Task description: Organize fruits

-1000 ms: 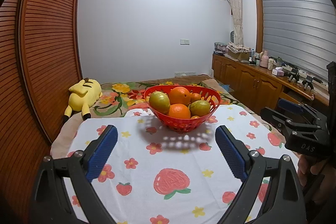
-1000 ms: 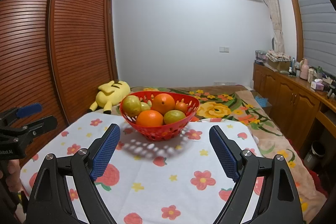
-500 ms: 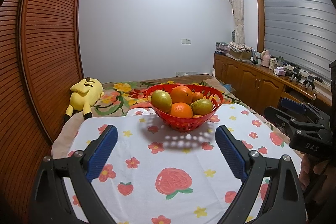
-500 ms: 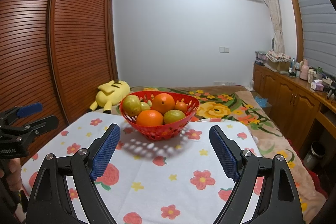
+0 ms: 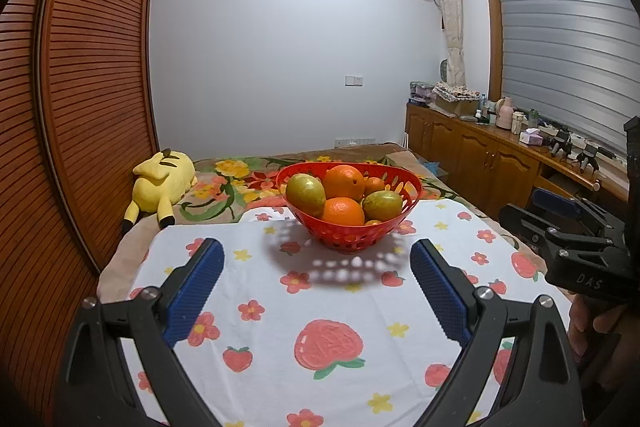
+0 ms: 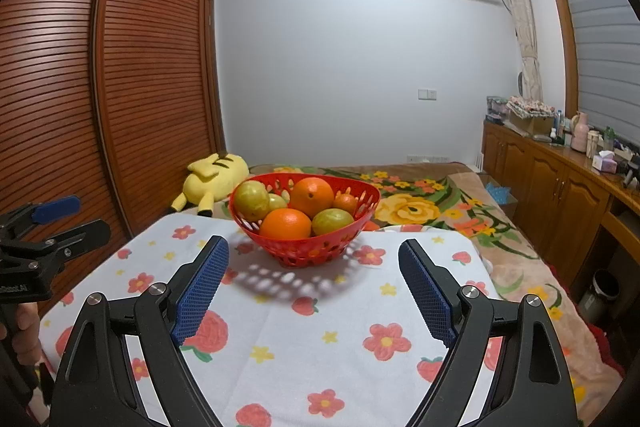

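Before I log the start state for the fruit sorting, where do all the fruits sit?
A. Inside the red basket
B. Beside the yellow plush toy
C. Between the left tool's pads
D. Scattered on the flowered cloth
A: the oranges and greenish fruits all lie piled inside the red basket, which stands on the flowered cloth.

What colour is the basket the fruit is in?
The basket is red, with holes in its sides. It shows best in the right wrist view.

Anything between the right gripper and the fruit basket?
Nothing visible. The right gripper is open and empty, with only bare floral cloth between it and the red basket. The fruit sits piled above the rim, so the near orange looks reachable straight ahead.
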Action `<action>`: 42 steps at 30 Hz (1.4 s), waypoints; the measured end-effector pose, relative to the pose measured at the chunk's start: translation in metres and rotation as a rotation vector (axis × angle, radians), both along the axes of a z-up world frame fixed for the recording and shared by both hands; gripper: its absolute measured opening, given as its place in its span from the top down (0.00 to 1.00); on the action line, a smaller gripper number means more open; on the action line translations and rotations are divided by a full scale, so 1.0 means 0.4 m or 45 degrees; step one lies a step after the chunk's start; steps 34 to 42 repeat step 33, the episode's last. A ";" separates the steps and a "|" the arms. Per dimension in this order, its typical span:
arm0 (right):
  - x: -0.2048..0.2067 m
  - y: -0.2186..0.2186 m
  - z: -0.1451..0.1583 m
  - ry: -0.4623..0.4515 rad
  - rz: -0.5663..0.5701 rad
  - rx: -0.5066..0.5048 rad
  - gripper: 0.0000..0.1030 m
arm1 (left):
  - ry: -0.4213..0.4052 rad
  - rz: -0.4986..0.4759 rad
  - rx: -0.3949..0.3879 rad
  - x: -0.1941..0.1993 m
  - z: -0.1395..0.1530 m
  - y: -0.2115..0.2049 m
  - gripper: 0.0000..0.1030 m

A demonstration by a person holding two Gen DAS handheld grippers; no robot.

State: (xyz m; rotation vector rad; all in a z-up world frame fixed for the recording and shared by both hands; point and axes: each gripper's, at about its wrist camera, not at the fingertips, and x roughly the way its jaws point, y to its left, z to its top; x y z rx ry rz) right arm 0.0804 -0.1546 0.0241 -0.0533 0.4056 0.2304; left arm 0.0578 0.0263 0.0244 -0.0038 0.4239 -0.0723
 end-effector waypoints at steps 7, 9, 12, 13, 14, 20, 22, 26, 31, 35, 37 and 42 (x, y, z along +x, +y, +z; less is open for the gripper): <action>-0.001 0.001 -0.001 0.000 -0.001 0.001 0.14 | -0.001 -0.002 0.000 -0.003 0.001 -0.002 0.08; -0.001 0.000 -0.001 0.001 0.000 0.001 0.14 | -0.002 -0.001 0.001 -0.003 0.002 -0.001 0.07; -0.002 0.002 -0.001 0.000 0.000 0.000 0.14 | -0.005 0.000 -0.002 -0.004 0.003 -0.002 0.07; -0.001 0.000 -0.001 0.000 0.000 0.000 0.14 | -0.006 0.000 -0.002 -0.005 0.005 -0.004 0.07; -0.002 0.001 -0.001 -0.001 0.000 0.000 0.14 | -0.008 0.001 -0.003 -0.004 0.005 -0.003 0.07; -0.001 0.001 -0.001 0.000 0.000 0.001 0.14 | -0.010 0.000 -0.005 -0.010 0.008 -0.005 0.07; -0.001 0.000 0.000 0.000 0.000 0.002 0.14 | -0.010 0.001 -0.004 -0.010 0.008 -0.005 0.07; -0.001 -0.001 -0.001 0.002 0.001 0.005 0.14 | -0.014 0.003 0.001 -0.013 0.011 -0.008 0.07; -0.002 0.001 -0.002 0.003 0.001 0.008 0.14 | -0.019 0.001 0.000 -0.016 0.020 -0.013 0.07; -0.004 0.002 -0.003 0.001 0.000 0.007 0.14 | -0.019 0.003 0.001 -0.016 0.019 -0.013 0.07; -0.004 0.002 -0.003 0.001 0.000 0.007 0.14 | -0.019 0.003 0.001 -0.016 0.019 -0.013 0.07; -0.004 0.002 -0.003 0.001 0.000 0.007 0.14 | -0.019 0.003 0.001 -0.016 0.019 -0.013 0.07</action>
